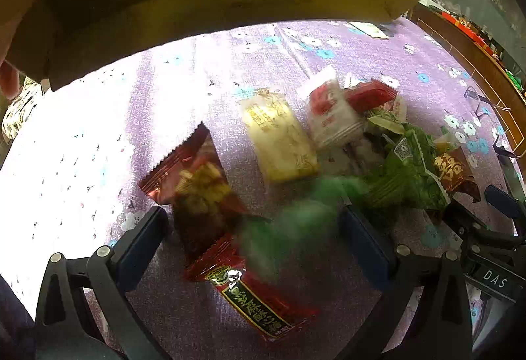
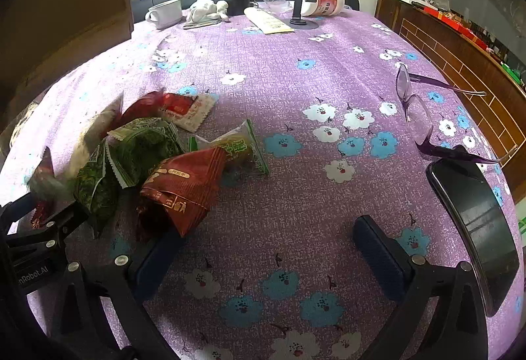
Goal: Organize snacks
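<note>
A pile of snack packets is seen on the purple flowered tablecloth, to the left in the right wrist view. In the left wrist view a long red packet lies between the fingers of the left gripper, whose jaws are spread wide and hold nothing. A green blur is also seen between these fingers; it looks like a green packet in motion, but it cannot be told for sure. Just behind, a yellow packet and a white and red packet lie side by side, and green packets are heaped to the right of them.

The right gripper is also wide open and empty. It is held low over a bare part of the cloth, with its left finger just beside a dark red packet at the edge of the pile. A phone and a pair of glasses lie to the right, well apart from the snacks.

The step in hand is judged to be the sorting of the pile, with most packets not yet put in order. For the next move, one packet must be chosen and the fingers closed on its flat body or its crimped edge, so that its neighbours are not dragged along. A box or tray for the snacks is not clearly shown.
</note>
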Tool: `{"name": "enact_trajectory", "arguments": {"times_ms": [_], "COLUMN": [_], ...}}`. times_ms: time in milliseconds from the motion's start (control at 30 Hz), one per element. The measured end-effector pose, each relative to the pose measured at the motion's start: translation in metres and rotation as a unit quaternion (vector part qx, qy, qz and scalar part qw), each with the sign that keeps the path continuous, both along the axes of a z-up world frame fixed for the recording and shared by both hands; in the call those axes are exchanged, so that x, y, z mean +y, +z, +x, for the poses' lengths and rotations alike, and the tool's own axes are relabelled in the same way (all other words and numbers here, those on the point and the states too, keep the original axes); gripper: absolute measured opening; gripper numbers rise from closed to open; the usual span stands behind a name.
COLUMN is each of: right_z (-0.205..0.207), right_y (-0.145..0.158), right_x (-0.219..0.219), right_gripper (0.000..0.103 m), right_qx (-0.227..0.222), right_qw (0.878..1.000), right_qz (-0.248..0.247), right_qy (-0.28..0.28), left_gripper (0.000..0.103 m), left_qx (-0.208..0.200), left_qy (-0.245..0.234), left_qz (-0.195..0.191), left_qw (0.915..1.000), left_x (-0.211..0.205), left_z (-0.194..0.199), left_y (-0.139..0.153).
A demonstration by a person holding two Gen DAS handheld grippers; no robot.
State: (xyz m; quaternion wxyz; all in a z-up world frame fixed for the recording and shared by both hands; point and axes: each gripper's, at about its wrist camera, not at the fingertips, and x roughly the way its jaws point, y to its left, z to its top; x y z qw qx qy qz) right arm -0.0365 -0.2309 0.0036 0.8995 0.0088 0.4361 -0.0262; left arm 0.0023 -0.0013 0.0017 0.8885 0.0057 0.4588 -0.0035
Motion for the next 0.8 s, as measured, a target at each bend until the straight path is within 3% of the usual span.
{"name": "enact_trajectory", "arguments": {"times_ms": [800], "right_z": [0.000], "right_y": [0.000], "right_x": [-0.001], "right_gripper": [0.103], "right_qx": [0.000], "right_qw": [1.000], "right_qz": [0.000], "right_qy": [0.000], "left_gripper": [0.103], "left_qx": [0.000], "left_qy": [0.000], "left_qz": [0.000], "left_qw": [1.0000], "left_x": [0.012], "left_z": [0.001], "left_y": [0.003]}}
